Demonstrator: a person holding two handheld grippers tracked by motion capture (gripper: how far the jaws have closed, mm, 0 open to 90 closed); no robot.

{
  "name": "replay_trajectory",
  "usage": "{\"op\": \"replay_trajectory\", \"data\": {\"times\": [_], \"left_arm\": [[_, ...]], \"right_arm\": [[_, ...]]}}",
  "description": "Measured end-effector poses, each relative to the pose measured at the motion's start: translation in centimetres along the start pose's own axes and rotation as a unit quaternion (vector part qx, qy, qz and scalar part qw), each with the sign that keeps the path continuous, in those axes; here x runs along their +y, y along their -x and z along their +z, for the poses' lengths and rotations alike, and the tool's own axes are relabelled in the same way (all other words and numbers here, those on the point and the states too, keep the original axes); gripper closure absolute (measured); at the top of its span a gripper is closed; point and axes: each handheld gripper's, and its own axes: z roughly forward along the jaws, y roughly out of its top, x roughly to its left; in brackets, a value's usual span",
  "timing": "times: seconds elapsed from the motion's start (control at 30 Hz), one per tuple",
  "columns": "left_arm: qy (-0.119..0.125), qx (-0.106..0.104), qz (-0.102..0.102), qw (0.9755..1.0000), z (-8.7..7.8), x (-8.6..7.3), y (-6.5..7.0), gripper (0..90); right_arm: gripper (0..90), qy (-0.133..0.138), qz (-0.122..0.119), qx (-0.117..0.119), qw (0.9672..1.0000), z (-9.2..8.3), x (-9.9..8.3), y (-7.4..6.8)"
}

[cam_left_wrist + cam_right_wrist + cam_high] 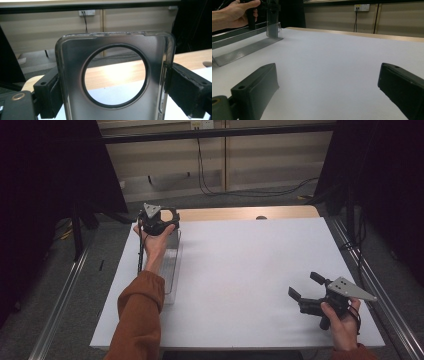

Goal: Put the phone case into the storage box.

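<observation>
At the far left of the desk, the left gripper has its fingers clamped on the side edges of a clear phone case, holding it upright over the ridged tray, probably to stand it there. The right gripper waits at the near right, fingers apart and empty, out of the way.

Clear phone case, white table

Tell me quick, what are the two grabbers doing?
Left gripper: shut on the clear phone case, holding it upright.
Right gripper: open, holding nothing, over the white table.
</observation>
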Motion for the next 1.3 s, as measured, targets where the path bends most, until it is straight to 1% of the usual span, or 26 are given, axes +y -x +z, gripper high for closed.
{"op": "replay_trajectory", "data": {"times": [0.03,0.13,0.17,0.2,0.23,0.27,0.3,0.33,0.37,0.4,0.47,0.5,0.6,0.67,0.73,0.77,0.8,0.87,0.9,0.93,0.97,1.07,1.1,1.2,1.27,1.3], "left_arm": [[-0.001,0.001,-0.001,1.0000,-0.07,0.02,0.01,11.2],[0.007,-0.007,-0.014,0.9999,-0.20,0.13,-0.05,10.7],[0.002,-0.005,-0.012,0.9999,-0.33,0.23,-0.13,10.5],[0.005,-0.004,-0.014,0.9999,-0.41,0.29,-0.06,11.8],[0.003,-0.007,-0.008,0.9999,-0.53,0.33,-0.14,11.5],[0.005,-0.001,-0.013,0.9999,-0.67,0.42,-0.09,11.5],[0.009,-0.010,-0.010,0.9999,-0.73,0.44,-0.19,11.7],[0.008,-0.009,-0.009,0.9999,-0.76,0.44,-0.19,11.9],[0.007,-0.008,-0.013,0.9999,-0.79,0.44,-0.13,12.0],[0.007,-0.005,-0.012,0.9999,-0.86,0.47,-0.24,12.0],[0.008,-0.011,-0.018,0.9997,-0.95,0.39,-0.32,12.0],[0.010,-0.009,-0.019,0.9997,-0.96,0.39,-0.32,12.0],[0.008,-0.005,-0.012,0.9999,-0.98,0.57,-0.42,12.5],[0.023,-0.007,-0.030,0.9993,-0.92,0.58,-0.30,12.7],[0.023,-0.013,-0.026,0.9993,-0.86,0.54,-0.18,12.8],[0.020,-0.010,-0.027,0.9994,-0.89,0.49,-0.14,12.7],[0.023,-0.014,-0.030,0.9992,-0.82,0.41,-0.16,12.7],[0.015,-0.010,-0.026,0.9995,-0.76,0.29,-0.07,12.6],[0.018,-0.017,-0.024,0.9994,-0.71,0.24,-0.16,12.5],[0.018,-0.013,-0.025,0.9994,-0.70,0.25,-0.21,12.5],[0.012,-0.010,-0.022,0.9996,-0.75,0.31,-0.24,12.3],[0.012,-0.008,-0.018,0.9997,-0.78,0.33,-0.10,12.0],[0.015,-0.014,-0.016,0.9997,-0.71,0.29,-0.12,12.0],[0.007,-0.014,-0.012,0.9998,-0.71,0.25,-0.10,9.9],[0.002,-0.015,-0.017,0.9997,-0.65,0.17,-0.16,7.9],[-0.003,-0.012,-0.020,0.9997,-0.68,0.14,-0.10,7.0]], "right_arm": [[2.3,-0.002,-0.005,-0.002,1.0000,0.04,-0.03,0.04],[2.2,0.001,0.000,0.000,1.0000,0.06,0.01,-0.08],[2.3,-0.001,-0.002,0.000,1.0000,0.04,0.00,-0.06],[2.2,-0.001,-0.001,0.001,1.0000,0.05,0.00,-0.06],[2.3,0.000,0.001,0.000,1.0000,0.07,0.01,-0.07],[2.3,0.000,0.001,0.000,1.0000,0.07,0.01,-0.07],[2.3,0.000,0.001,0.000,1.0000,0.07,0.02,-0.09],[2.3,-0.001,-0.001,0.000,1.0000,0.09,0.01,-0.09],[2.3,0.001,-0.002,-0.002,1.0000,0.08,0.01,-0.09],[2.2,0.000,-0.002,-0.002,1.0000,0.05,0.02,-0.09],[2.3,-0.001,-0.003,-0.002,1.0000,0.07,0.04,-0.10],[2.3,-0.001,-0.004,-0.002,1.0000,0.08,0.05,-0.11],[2.3,-0.001,-0.003,-0.001,1.0000,0.16,0.04,-0.11],[2.3,0.000,-0.003,0.000,1.0000,0.25,0.03,-0.12],[2.3,-0.001,-0.004,0.000,1.0000,0.17,0.04,-0.09],[2.3,-0.001,-0.003,0.000,1.0000,0.14,0.04,-0.07],[2.3,-0.002,-0.006,0.001,1.0000,0.13,0.02,-0.03],[2.3,-0.003,-0.004,0.001,1.0000,0.11,0.01,-0.06],[2.3,-0.001,-0.002,-0.002,1.0000,0.11,0.04,-0.09],[2.3,-0.001,-0.003,-0.001,1.0000,0.10,0.04,-0.10],[2.3,-0.001,-0.003,-0.001,1.0000,0.09,0.03,-0.10],[2.3,-0.002,-0.004,0.000,1.0000,0.09,0.01,-0.06],[2.3,0.001,-0.001,-0.002,1.0000,0.09,0.03,-0.10],[2.3,-0.001,-0.003,-0.001,1.0000,0.09,0.04,-0.11],[2.3,0.000,-0.002,-0.002,1.0000,0.08,0.04,-0.11],[2.3,0.001,-0.002,-0.002,1.0000,0.09,0.04,-0.10]]}}
